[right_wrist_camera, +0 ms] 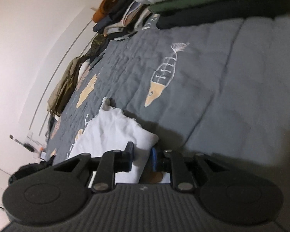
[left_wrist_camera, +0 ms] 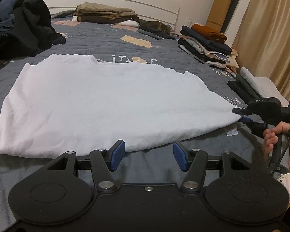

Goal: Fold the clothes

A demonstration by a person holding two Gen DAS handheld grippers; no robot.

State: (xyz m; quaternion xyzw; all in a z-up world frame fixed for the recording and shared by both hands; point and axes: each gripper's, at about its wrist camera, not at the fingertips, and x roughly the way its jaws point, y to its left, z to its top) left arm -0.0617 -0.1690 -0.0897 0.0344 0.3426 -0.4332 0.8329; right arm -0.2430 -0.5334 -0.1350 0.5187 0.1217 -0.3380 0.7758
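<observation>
A white garment (left_wrist_camera: 98, 104) lies spread on the grey quilted bed (left_wrist_camera: 110, 38). My left gripper (left_wrist_camera: 147, 155) is open and empty, its blue pads just in front of the garment's near hem. My right gripper (left_wrist_camera: 239, 114) shows at the right of the left wrist view, pinching the garment's right corner. In the right wrist view my right gripper (right_wrist_camera: 142, 158) is shut on a fold of the white garment (right_wrist_camera: 114, 133), which runs away to the left over the bed (right_wrist_camera: 212, 96).
A dark heap of unfolded clothes (left_wrist_camera: 23, 25) lies at the far left. Folded stacks sit by the headboard (left_wrist_camera: 106, 13) and along the right edge (left_wrist_camera: 205, 42). More folded pieces (left_wrist_camera: 247, 83) lie near my right gripper. A curtain (left_wrist_camera: 270, 38) hangs at the right.
</observation>
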